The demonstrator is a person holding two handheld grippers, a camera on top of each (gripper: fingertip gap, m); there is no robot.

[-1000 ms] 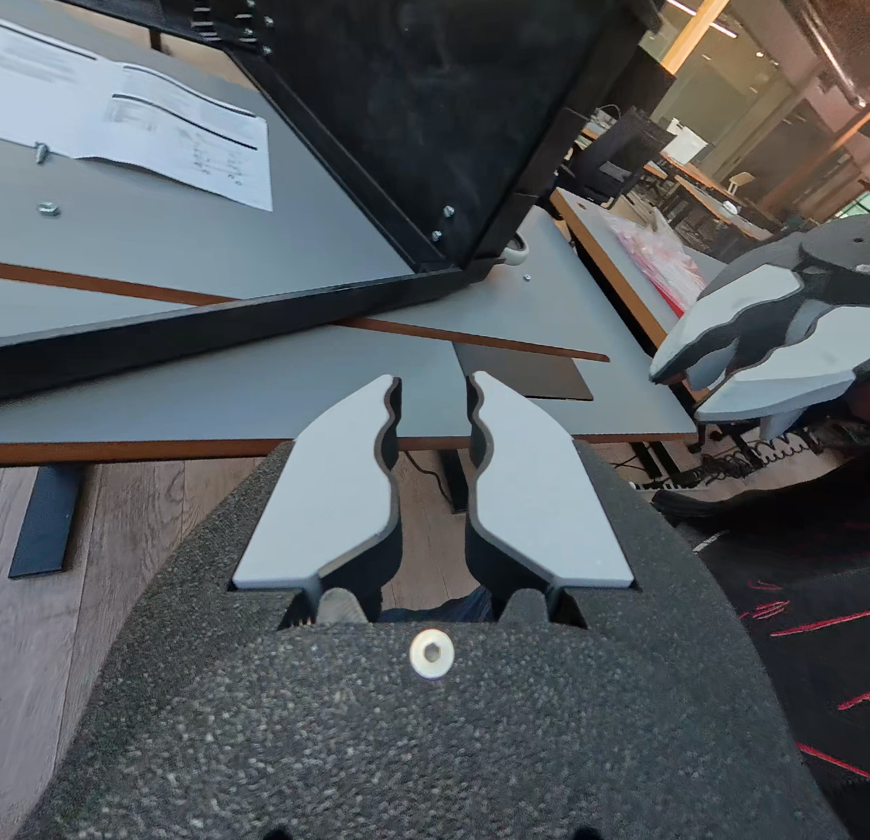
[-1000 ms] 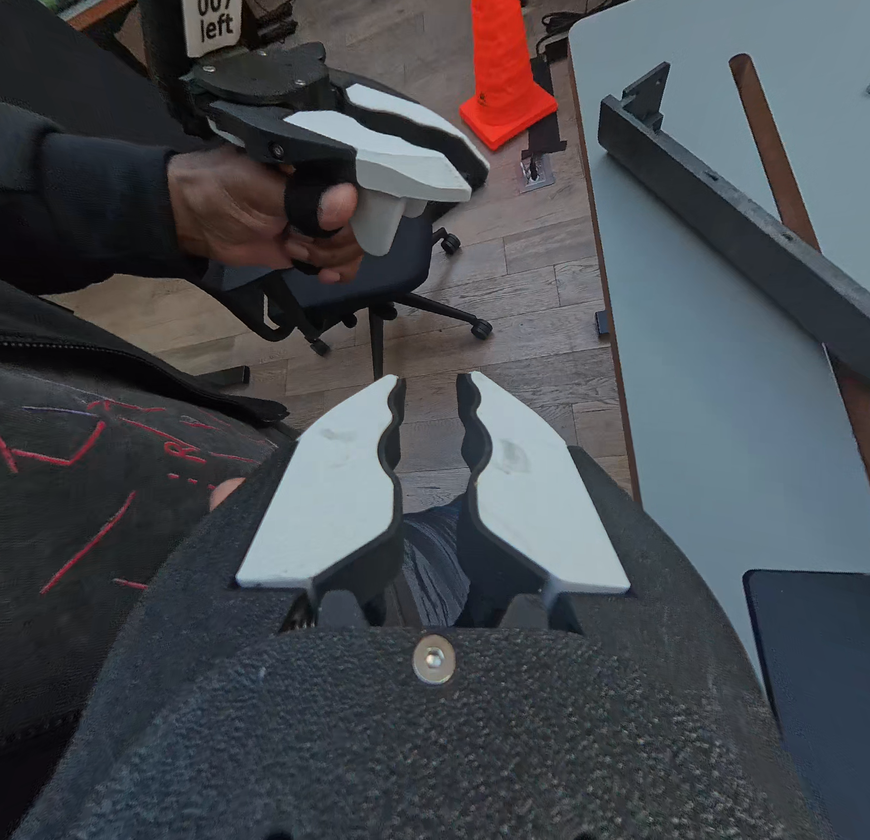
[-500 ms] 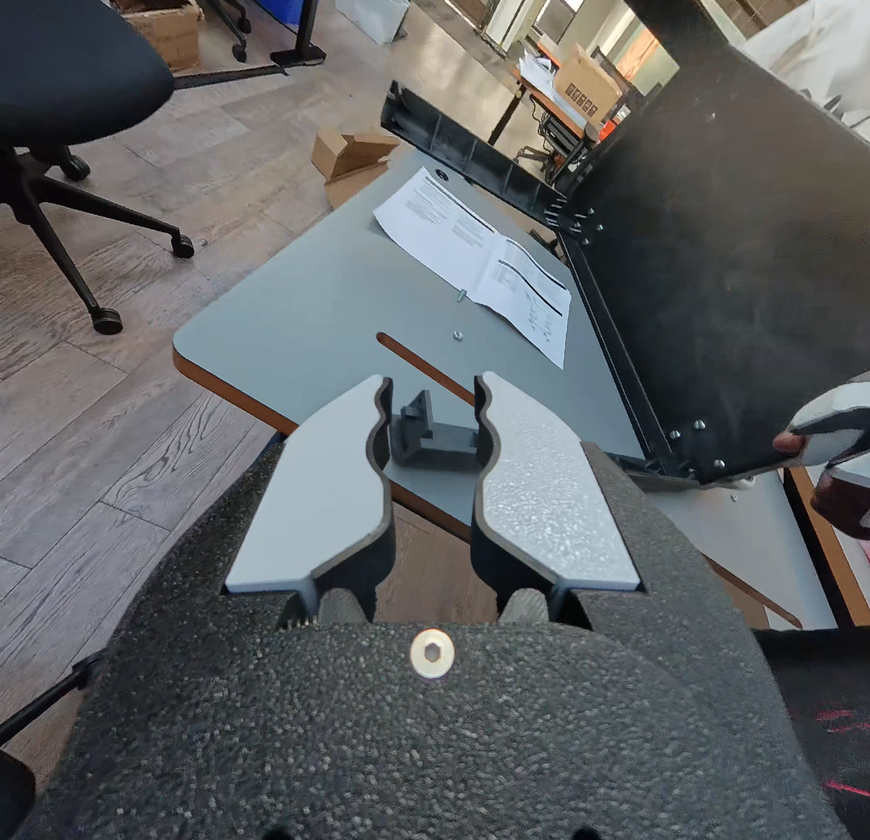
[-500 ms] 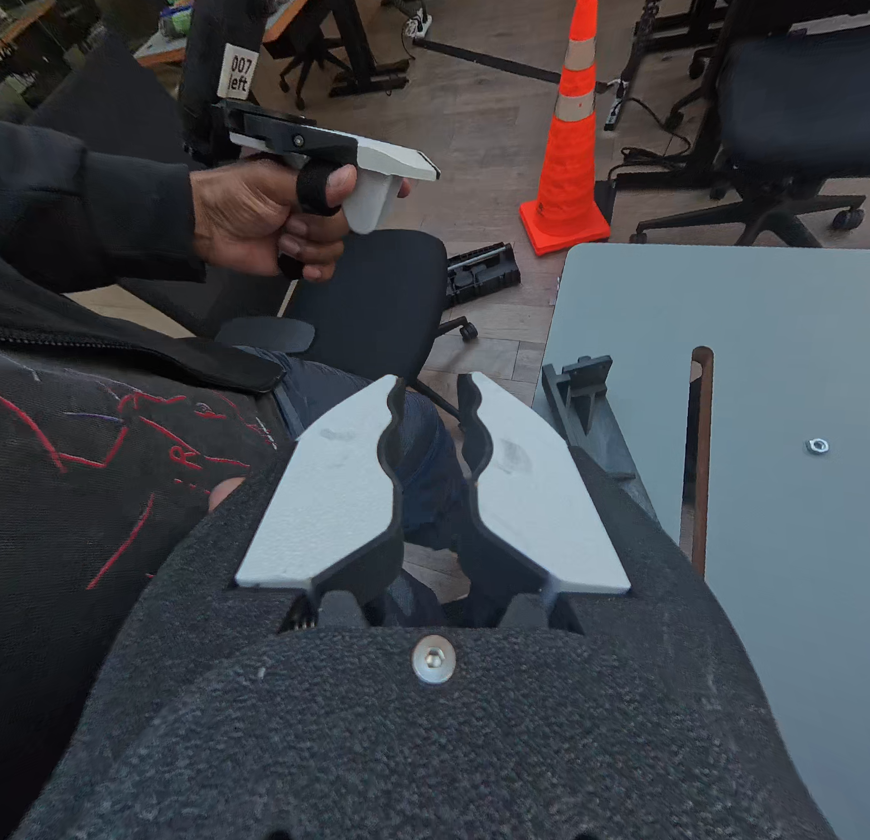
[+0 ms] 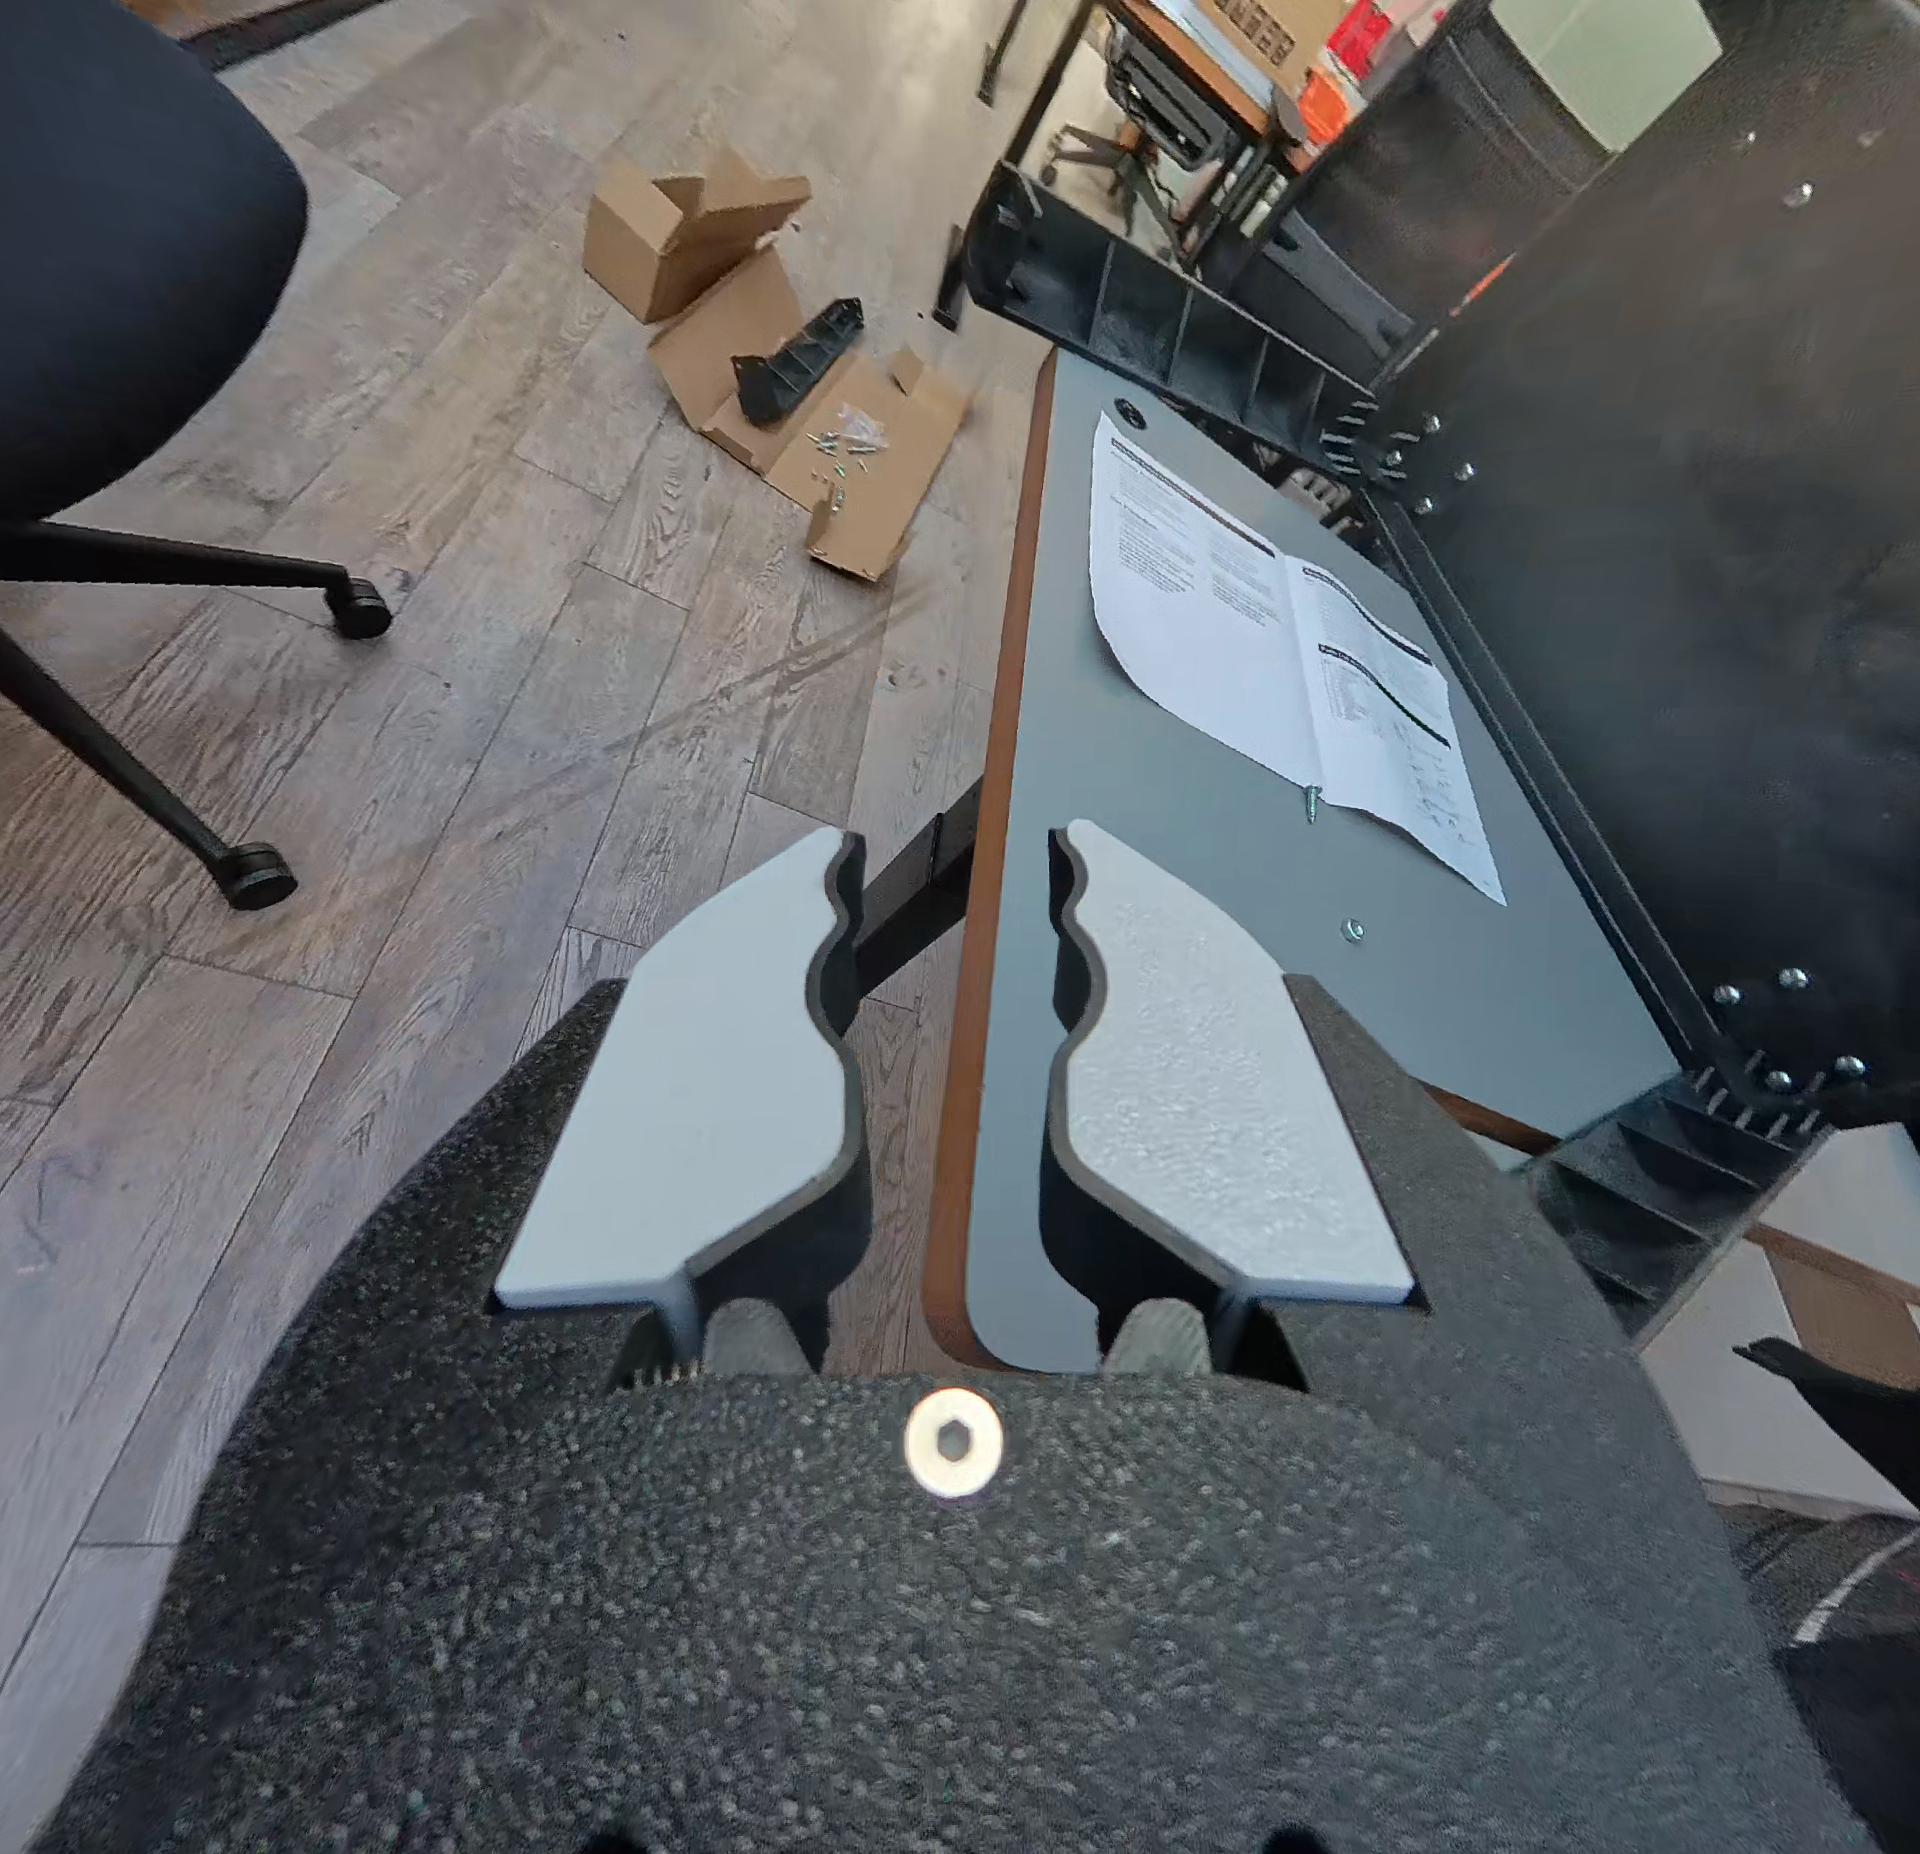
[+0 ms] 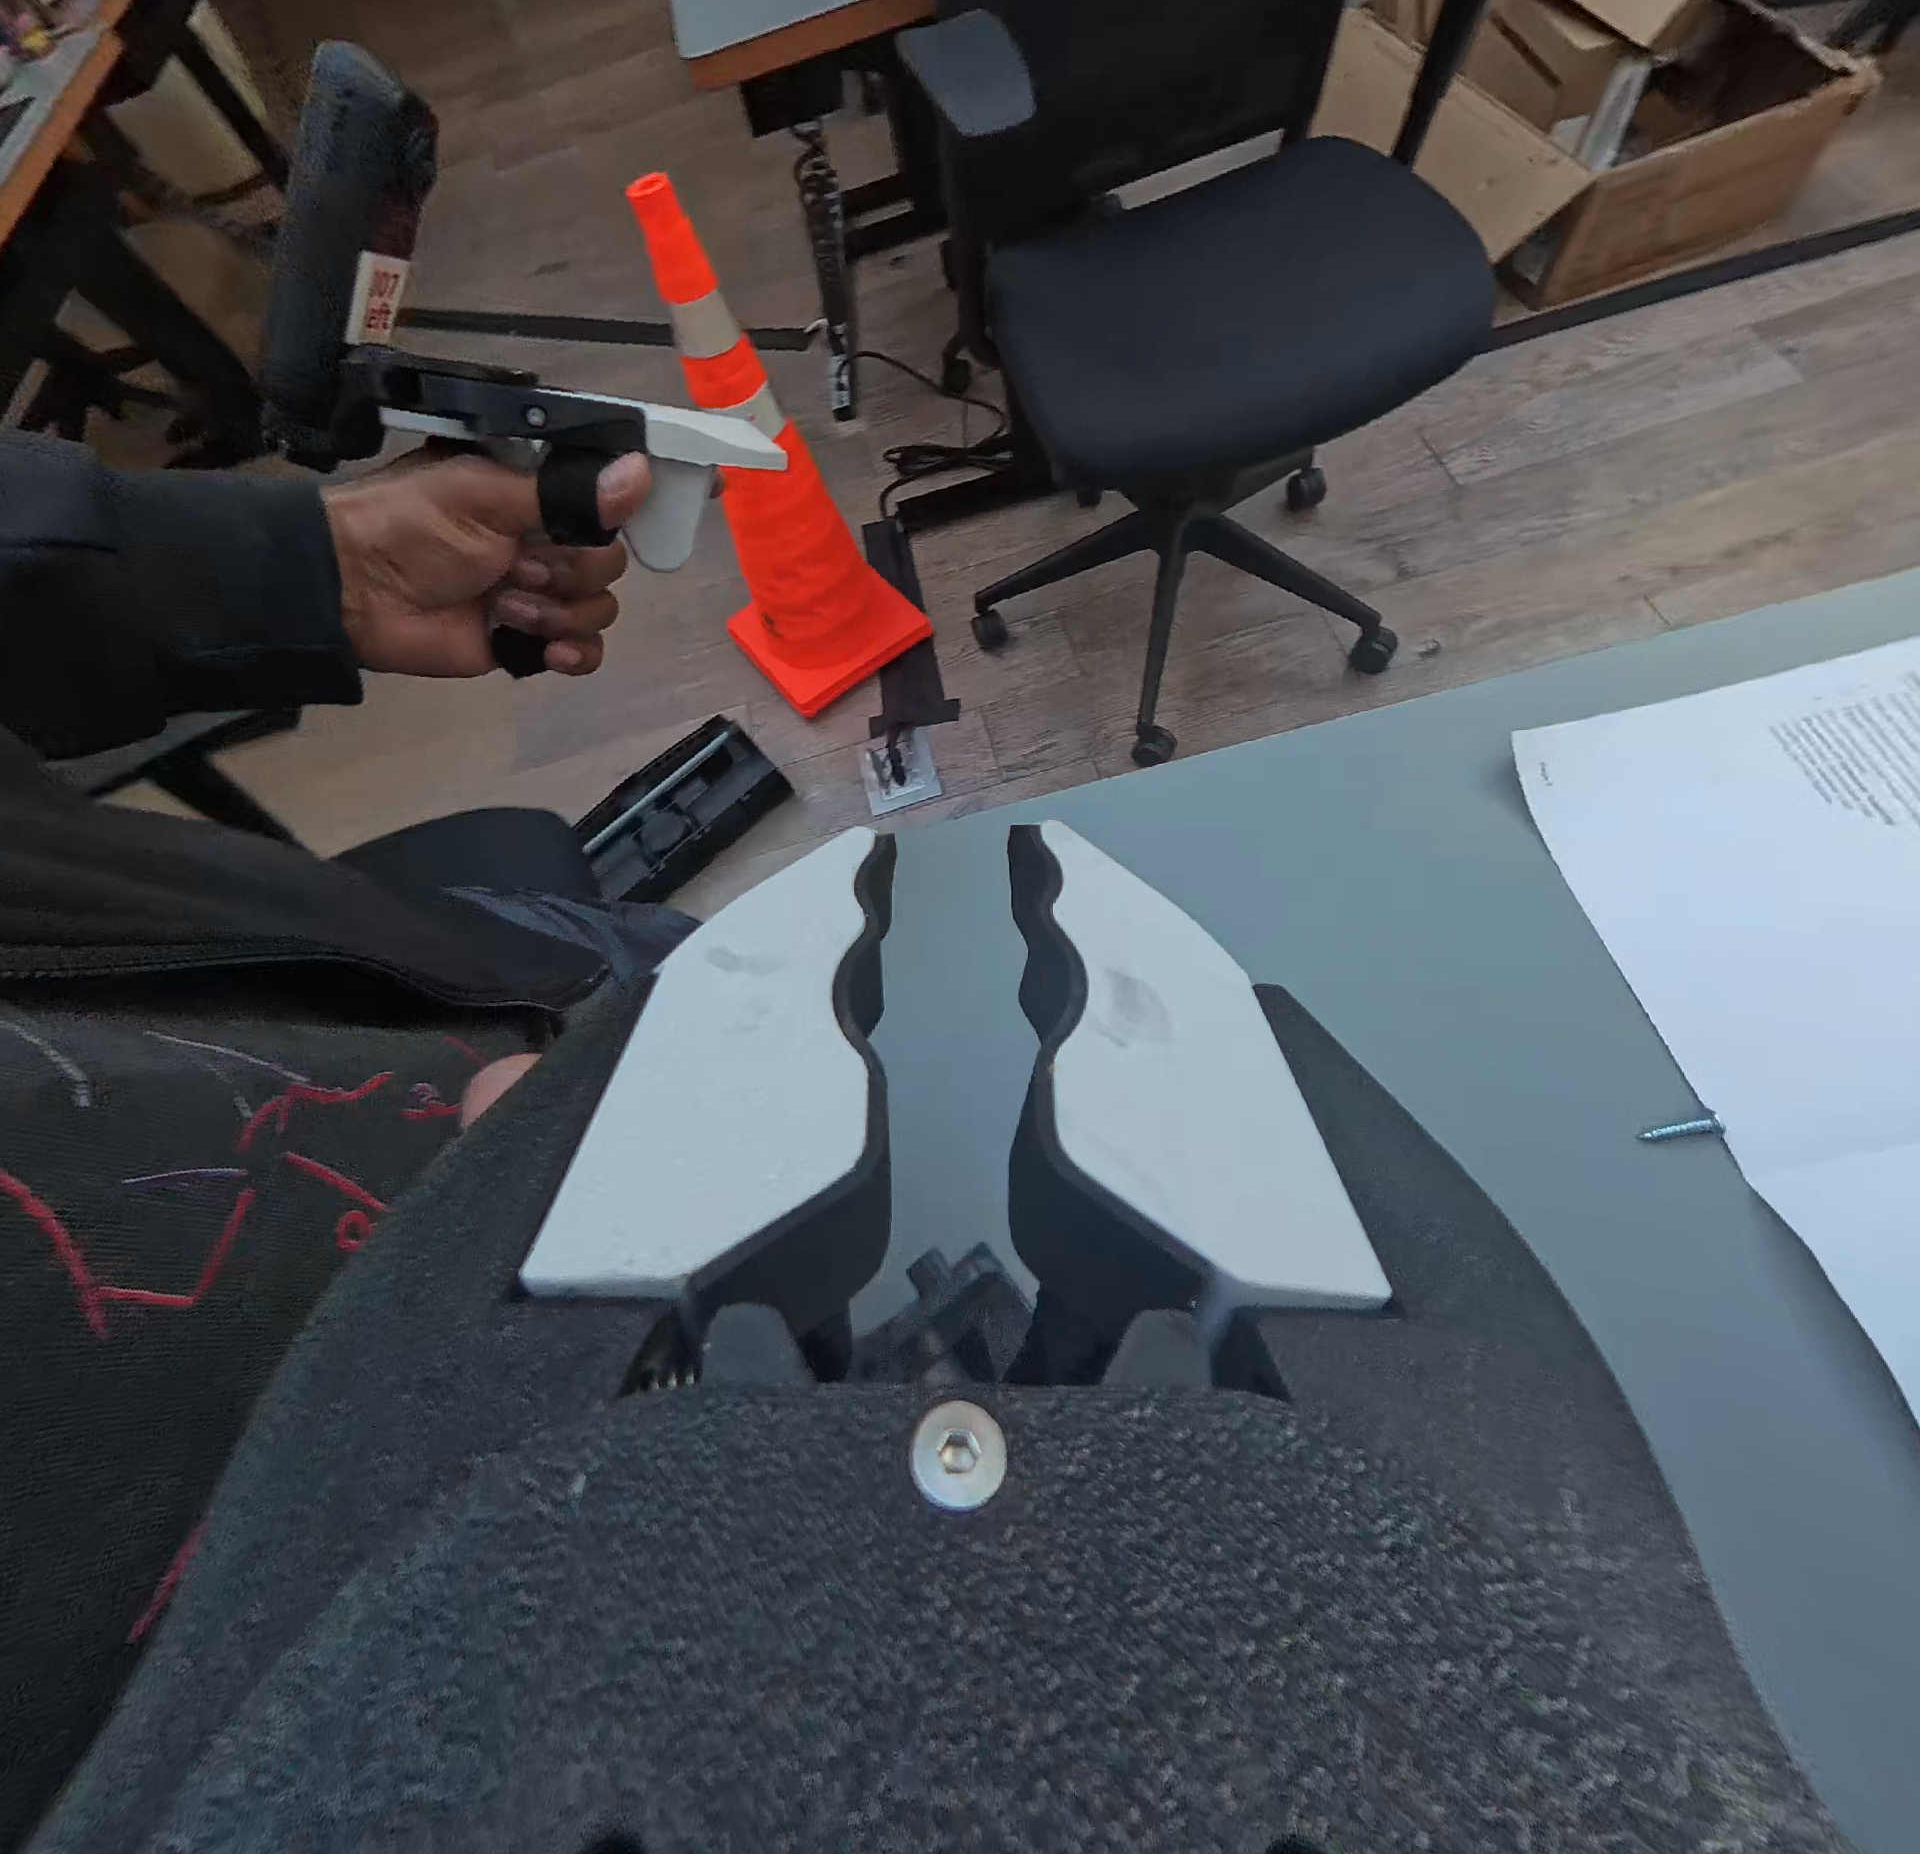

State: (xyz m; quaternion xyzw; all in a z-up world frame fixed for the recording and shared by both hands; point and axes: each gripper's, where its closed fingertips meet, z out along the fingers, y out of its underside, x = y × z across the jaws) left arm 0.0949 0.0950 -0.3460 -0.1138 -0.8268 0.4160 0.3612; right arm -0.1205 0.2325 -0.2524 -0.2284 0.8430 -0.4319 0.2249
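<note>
Both the left tongs [image 5: 951,848] and the right tongs [image 6: 951,843] hang spread and empty over the grey counter [image 5: 1226,973], where a careless sweep could knock the loose screw [image 5: 1312,802] beside the instruction sheet [image 5: 1278,641] to the floor.

Soft, even daylight, no hard shadows. Wide-angle bending curves the grey table [image 5: 1226,973] edge. A pale sheen lies on the floor beyond the table's far end. Beside it, the office chair [image 5: 114,246] looks slightly blurred, perhaps motion.
</note>
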